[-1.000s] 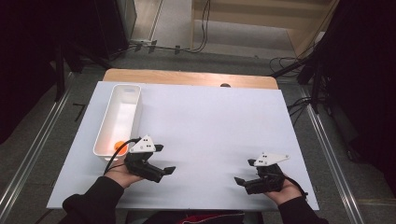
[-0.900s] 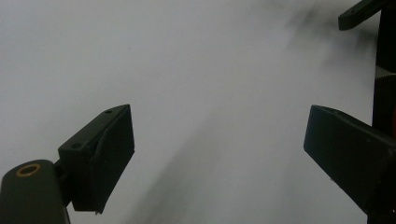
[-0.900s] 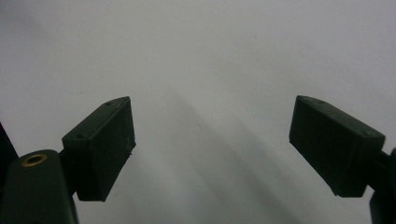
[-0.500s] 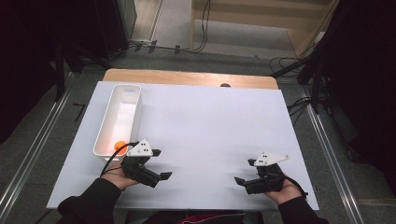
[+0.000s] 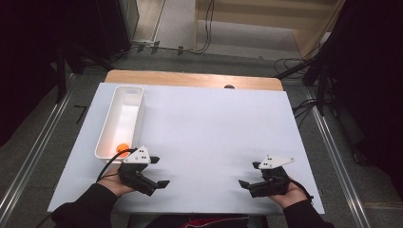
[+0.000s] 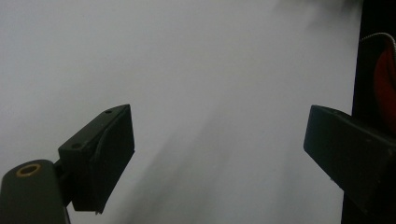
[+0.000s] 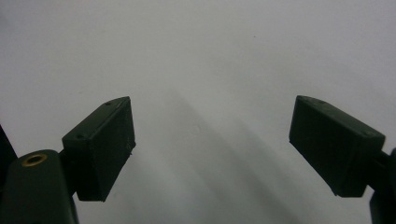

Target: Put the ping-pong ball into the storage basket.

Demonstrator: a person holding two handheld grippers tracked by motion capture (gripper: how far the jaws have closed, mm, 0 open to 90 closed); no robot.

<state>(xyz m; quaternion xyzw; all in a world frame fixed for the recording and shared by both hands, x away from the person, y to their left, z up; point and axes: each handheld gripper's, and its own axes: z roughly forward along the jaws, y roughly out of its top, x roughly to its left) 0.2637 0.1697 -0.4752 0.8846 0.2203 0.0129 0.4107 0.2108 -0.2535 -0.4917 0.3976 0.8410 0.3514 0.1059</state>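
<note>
Both our tongs, left [image 5: 159, 183] and right [image 5: 244, 184], gape wide and empty above the bench [image 5: 214, 128]. The orange ball [image 5: 122, 148] sits in the white tray's [image 5: 138, 102] near end, at eleven o'clock of the left tongs; it looks light, smooth and prone to roll, so we'd pinch it across its middle.

My left claw [image 5: 159, 183] hovers over the near-left part of the table [image 5: 214, 133], and just behind it, on its outer side, lies the long tray [image 5: 138, 102], running away from me along the table's left edge. In the tray's nearest end, right behind my left claw, sits the ball [image 5: 122, 148]. My right claw [image 5: 244, 184] hangs well apart to the right, over the near-right part, with bare tabletop between the two.
</note>
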